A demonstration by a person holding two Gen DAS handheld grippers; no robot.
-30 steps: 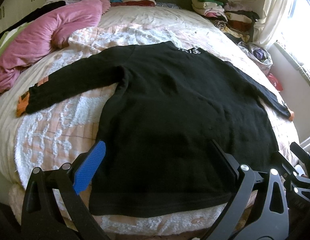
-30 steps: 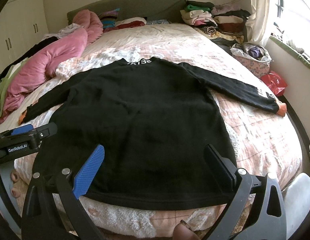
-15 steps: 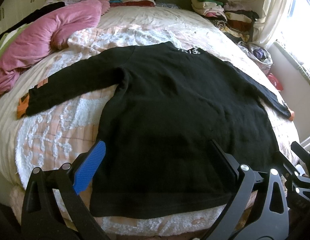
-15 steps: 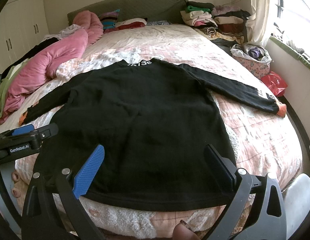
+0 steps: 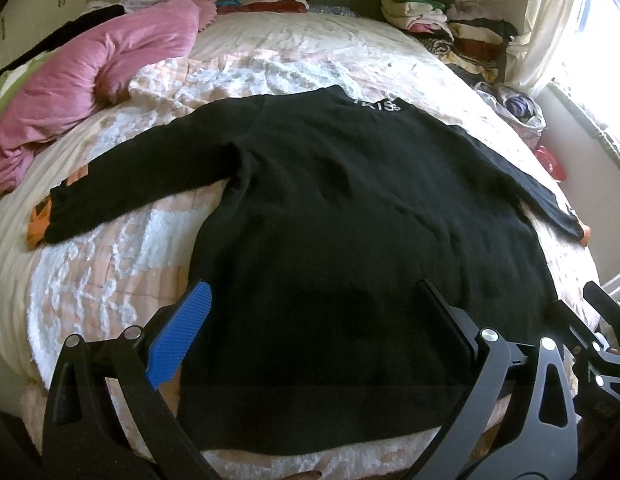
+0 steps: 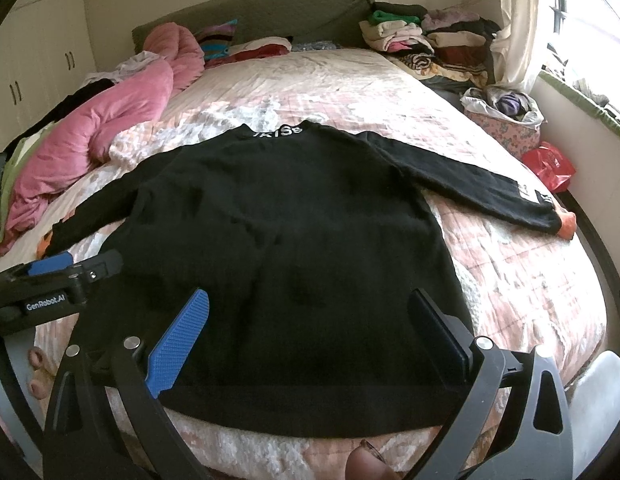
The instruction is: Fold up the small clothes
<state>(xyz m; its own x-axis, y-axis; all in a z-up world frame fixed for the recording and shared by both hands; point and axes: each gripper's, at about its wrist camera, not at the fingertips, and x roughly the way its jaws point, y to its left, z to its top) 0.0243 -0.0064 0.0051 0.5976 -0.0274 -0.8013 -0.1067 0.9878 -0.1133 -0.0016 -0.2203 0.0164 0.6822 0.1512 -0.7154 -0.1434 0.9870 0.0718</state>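
Observation:
A black long-sleeved top point(image 5: 350, 232) point(image 6: 286, 232) lies flat and spread out on the bed, collar with white lettering at the far end, hem nearest me, both sleeves stretched sideways with orange cuffs. My left gripper point(image 5: 310, 320) hovers open above the lower left part of the hem, holding nothing. My right gripper point(image 6: 310, 324) hovers open above the lower middle of the hem, also holding nothing. The left gripper's body point(image 6: 50, 284) shows at the left edge of the right wrist view.
A pink quilt point(image 5: 94, 72) lies bunched along the bed's left side. Stacked folded clothes point(image 6: 426, 44) sit at the far right by the headboard. A bag of clothes point(image 6: 506, 116) and a red bag point(image 6: 550, 164) stand beside the bed under the window.
Both views have shifted only slightly; the top appears a touch farther away. The grippers stay open and the garment has not moved.

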